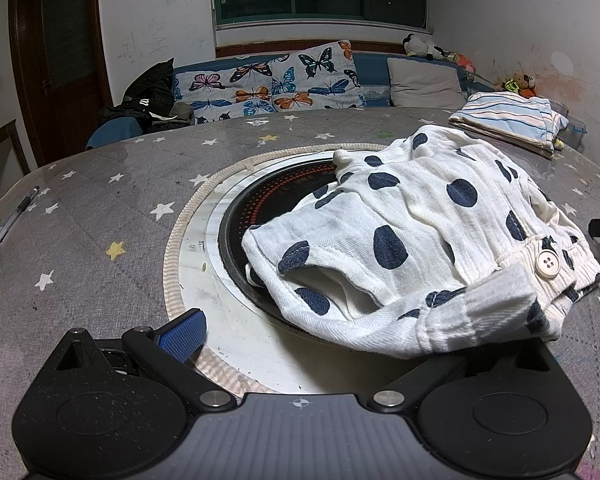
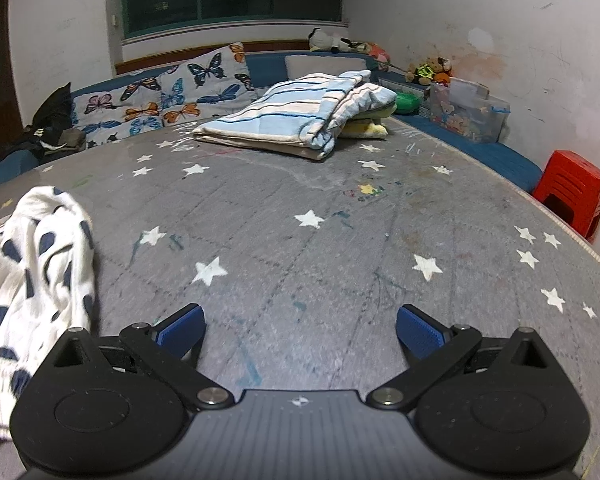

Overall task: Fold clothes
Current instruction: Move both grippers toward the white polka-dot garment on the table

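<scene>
A white garment with navy dots point(image 1: 412, 240) lies crumpled on the grey star-print table point(image 1: 100, 208), partly over a round black cooktop point(image 1: 256, 208) set into it. A button shows on its right side. My left gripper point(image 1: 300, 322) is open at the garment's near edge. Its left blue pad point(image 1: 182, 334) is bare, and a cuffed sleeve covers the right finger. In the right wrist view the same garment point(image 2: 32, 272) lies at the left. My right gripper point(image 2: 300, 322) is open over bare tablecloth, with nothing between its pads.
A folded stack of striped clothes point(image 2: 296, 120) sits at the far side of the table point(image 2: 340, 240). A pen point(image 1: 14, 216) lies near the left edge. Beyond are a sofa with a butterfly blanket point(image 1: 276, 80), a clear toy box point(image 2: 468, 114) and a red stool point(image 2: 572, 192).
</scene>
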